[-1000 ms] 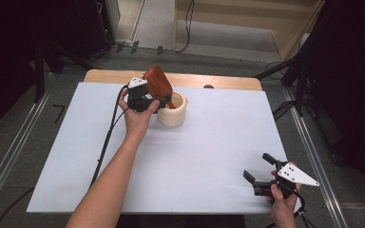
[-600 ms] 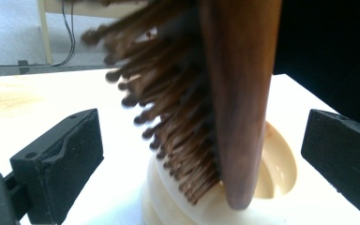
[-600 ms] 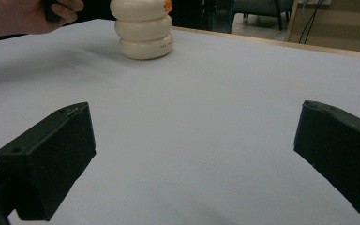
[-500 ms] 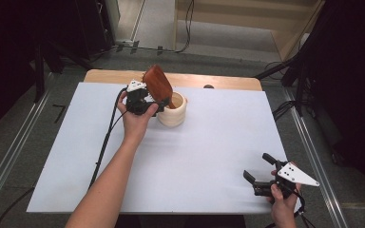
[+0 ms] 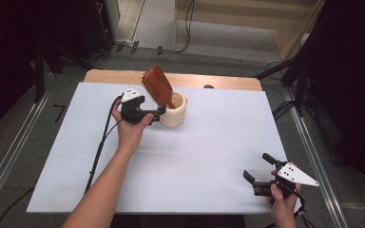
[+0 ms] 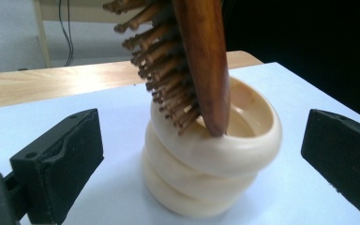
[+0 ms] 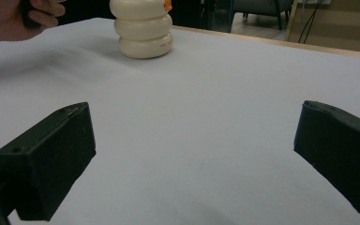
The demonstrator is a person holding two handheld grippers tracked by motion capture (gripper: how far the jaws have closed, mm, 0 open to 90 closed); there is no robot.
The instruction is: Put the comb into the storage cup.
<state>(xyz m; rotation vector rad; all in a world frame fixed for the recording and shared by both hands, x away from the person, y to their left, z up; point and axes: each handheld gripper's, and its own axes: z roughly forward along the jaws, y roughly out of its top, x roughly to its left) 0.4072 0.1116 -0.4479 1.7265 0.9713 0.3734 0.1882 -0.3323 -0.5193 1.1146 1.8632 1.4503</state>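
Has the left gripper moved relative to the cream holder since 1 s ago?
Yes. The left gripper has backed off toward the table's left, away from the cream holder; the hairbrush stands inside.

Bright, even overhead light, dark surroundings, soft shadows; close tongs slightly blurred.

A wooden table (image 5: 104, 75) carries a white sheet (image 5: 209, 156), on which a cream ribbed holder (image 5: 173, 114) stands.

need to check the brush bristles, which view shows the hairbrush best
The left gripper view: the hairbrush stands close up in the cream holder, wooden bristles plain. The high view gives its small brown back; the right gripper view cuts off the holder's top.
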